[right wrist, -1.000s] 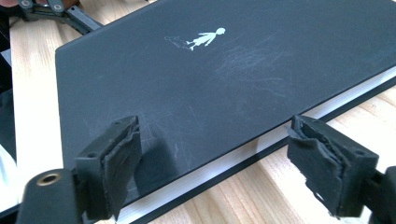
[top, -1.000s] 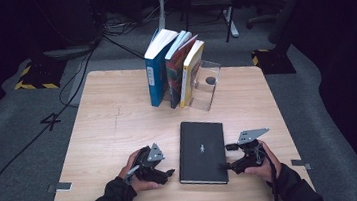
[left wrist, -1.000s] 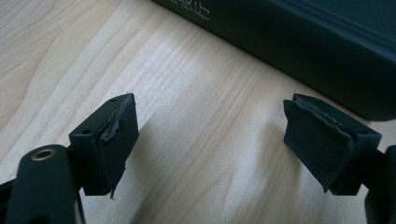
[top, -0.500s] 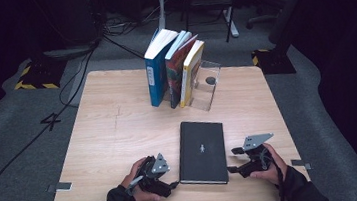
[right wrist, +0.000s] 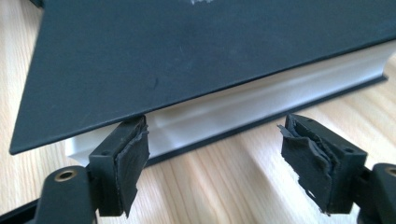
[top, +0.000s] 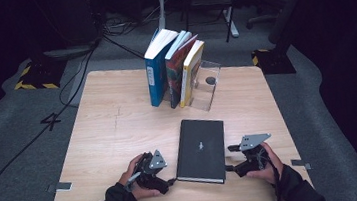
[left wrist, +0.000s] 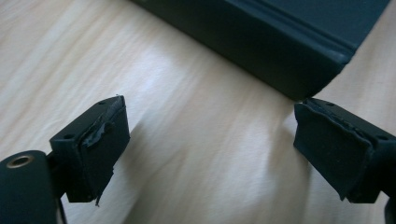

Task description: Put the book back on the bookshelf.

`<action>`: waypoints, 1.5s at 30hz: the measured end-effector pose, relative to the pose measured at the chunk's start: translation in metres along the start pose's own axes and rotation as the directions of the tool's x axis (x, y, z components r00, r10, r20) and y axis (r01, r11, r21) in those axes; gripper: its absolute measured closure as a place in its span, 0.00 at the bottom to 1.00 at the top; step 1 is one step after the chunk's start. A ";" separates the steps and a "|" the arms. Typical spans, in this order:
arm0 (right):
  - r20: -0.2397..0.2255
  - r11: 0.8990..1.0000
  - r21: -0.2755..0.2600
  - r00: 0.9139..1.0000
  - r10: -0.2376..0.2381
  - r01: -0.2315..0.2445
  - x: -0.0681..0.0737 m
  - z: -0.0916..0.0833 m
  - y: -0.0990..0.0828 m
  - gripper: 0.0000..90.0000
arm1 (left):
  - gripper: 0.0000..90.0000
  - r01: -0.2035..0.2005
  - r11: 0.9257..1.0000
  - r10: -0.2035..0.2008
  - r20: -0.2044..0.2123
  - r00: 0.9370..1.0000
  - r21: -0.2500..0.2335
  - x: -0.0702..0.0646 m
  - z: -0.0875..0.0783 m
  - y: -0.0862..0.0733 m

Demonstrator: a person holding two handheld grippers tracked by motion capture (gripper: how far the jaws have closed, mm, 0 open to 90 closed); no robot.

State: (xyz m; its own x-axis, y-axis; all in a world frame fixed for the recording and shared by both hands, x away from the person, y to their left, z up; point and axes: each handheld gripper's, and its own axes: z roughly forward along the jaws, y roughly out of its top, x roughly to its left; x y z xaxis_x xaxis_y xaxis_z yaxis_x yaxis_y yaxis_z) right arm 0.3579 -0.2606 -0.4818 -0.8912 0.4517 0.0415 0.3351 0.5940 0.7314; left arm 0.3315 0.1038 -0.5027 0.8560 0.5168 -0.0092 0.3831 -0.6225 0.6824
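The black hardcover book (top: pixel 201 150) lies flat on the wooden worktop (top: pixel 114 132), between the two tools: just to the right of the left tool (top: pixel 167 183) and just to the left of the right tool (top: pixel 233 159). The left tool, gripped in the person's left hand (top: pixel 135 181), points toward the book's near left corner; in the left gripper view its jaws stand wide apart with bare wood between them, and they have just been opening. The dark spine corner of the book (left wrist: pixel 299 51) sits right above the right-hand jaw there, very near it, though I cannot tell whether they touch. The right tool, held in the right hand (top: pixel 263 164), faces the book's right edge. In the right gripper view its jaws are also apart and have just been closing a little, with nothing pressed between the pads; the left-hand jaw sits under the overhanging cover, close against the white page block (right wrist: pixel 233 109), while the other jaw is out over the wood. Farther from both tools, across the worktop, a row of upright books (top: pixel 173 66) leans beside a clear acrylic bookend (top: pixel 207 85).
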 end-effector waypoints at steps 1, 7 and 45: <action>-0.003 1.000 -0.011 1.000 0.005 -0.005 0.001 0.000 0.002 0.26 | 0.23 0.009 1.000 -0.009 0.002 1.000 -0.006 0.003 -0.002 0.000; 0.009 0.999 -0.048 1.000 -0.003 0.004 0.008 0.000 0.015 0.26 | 0.22 -0.018 1.000 0.018 0.032 0.999 0.004 0.006 -0.012 -0.003; 0.047 0.981 -0.195 0.999 -0.012 0.021 0.023 0.011 0.063 0.27 | 0.16 -0.112 0.989 0.103 -0.097 0.990 -0.095 -0.039 0.002 0.049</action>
State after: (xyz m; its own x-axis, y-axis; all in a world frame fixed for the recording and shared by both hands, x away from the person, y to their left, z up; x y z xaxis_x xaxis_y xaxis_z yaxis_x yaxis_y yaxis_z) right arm 0.3621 -0.2055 -0.4419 -0.8799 0.4752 0.0002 0.2500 0.4625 0.8506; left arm 0.3171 0.0519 -0.4703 0.8533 0.5046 0.1316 0.2505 -0.6180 0.7452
